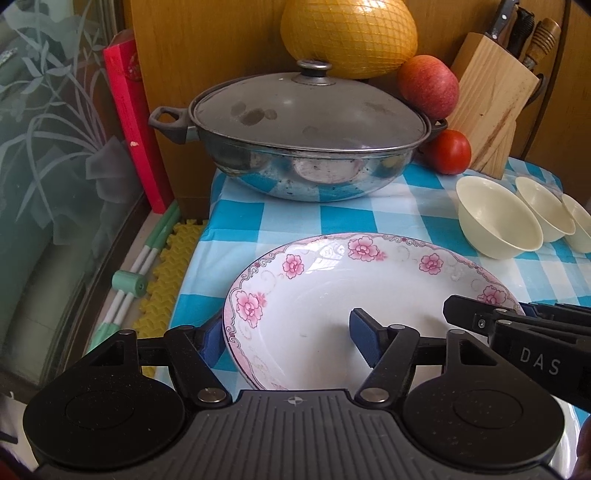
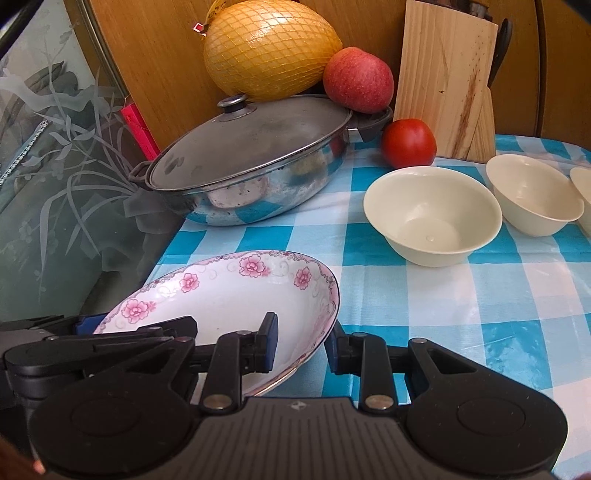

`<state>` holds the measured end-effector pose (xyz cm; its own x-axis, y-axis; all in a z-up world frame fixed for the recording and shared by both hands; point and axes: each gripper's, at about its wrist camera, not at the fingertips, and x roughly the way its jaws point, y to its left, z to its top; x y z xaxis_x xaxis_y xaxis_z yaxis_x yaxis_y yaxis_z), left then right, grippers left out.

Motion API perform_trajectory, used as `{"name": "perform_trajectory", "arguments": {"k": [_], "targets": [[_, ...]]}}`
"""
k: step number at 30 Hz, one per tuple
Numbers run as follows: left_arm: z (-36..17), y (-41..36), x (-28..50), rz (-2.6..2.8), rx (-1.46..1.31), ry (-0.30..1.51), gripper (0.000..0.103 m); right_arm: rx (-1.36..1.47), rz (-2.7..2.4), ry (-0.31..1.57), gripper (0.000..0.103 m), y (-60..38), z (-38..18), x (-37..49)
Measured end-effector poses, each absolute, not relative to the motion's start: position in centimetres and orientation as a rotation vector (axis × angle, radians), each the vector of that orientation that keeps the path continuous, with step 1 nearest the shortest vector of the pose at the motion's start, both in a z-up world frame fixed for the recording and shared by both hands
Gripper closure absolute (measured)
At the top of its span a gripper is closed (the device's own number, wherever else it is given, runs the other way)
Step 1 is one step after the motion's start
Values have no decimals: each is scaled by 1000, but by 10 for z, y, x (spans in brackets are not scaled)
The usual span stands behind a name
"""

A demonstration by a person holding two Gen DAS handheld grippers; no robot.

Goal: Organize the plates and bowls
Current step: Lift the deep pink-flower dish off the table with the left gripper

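The left gripper (image 1: 291, 338) and the right gripper (image 2: 301, 341) each have their blue fingers (image 2: 269, 341) spread over opposite edges of the flowered plate (image 1: 317, 295), which sits empty on the checked bench (image 2: 461, 314) near three empty cream bowls (image 2: 430, 214) and a lidded pot (image 1: 295, 147).

Blue checks, pink flowers, cream bowls

The cloth (image 2: 461, 295) is checked turquoise and white; the plate (image 2: 229, 295) is white with pink flowers along its rim; three bowls (image 2: 432, 214) are plain cream. The pot (image 1: 306, 147) is grey steel, the pomelo (image 1: 349, 35) yellow in netting, the apple (image 1: 428, 86) and tomato (image 1: 448, 151) red.
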<state>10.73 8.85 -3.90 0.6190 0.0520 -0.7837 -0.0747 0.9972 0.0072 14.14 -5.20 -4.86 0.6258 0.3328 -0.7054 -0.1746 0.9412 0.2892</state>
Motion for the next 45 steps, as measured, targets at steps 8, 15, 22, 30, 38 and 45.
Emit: {"name": "perform_trajectory", "arguments": {"k": [8, 15, 22, 30, 38, 45], "targets": [[-42, 84, 104, 62, 0, 887, 29, 168, 295, 840, 77, -51, -52, 137], [-50, 86, 105, 64, 17, 884, 28, 192, 318, 871, 77, -53, -59, 141], [-57, 88, 114, 66, 5, 905, 23, 253, 324, 900, 76, -56, -68, 153], [-55, 92, 119, 85, -37, 911, 27, 206, 318, 866, 78, -51, -61, 149], [-48, 92, 106, 33, -48, 876, 28, 151, 306, 826, 78, -51, -48, 131], [-47, 93, 102, -7, -73, 863, 29, 143, 306, 801, 79, -56, -41, 118]]}}
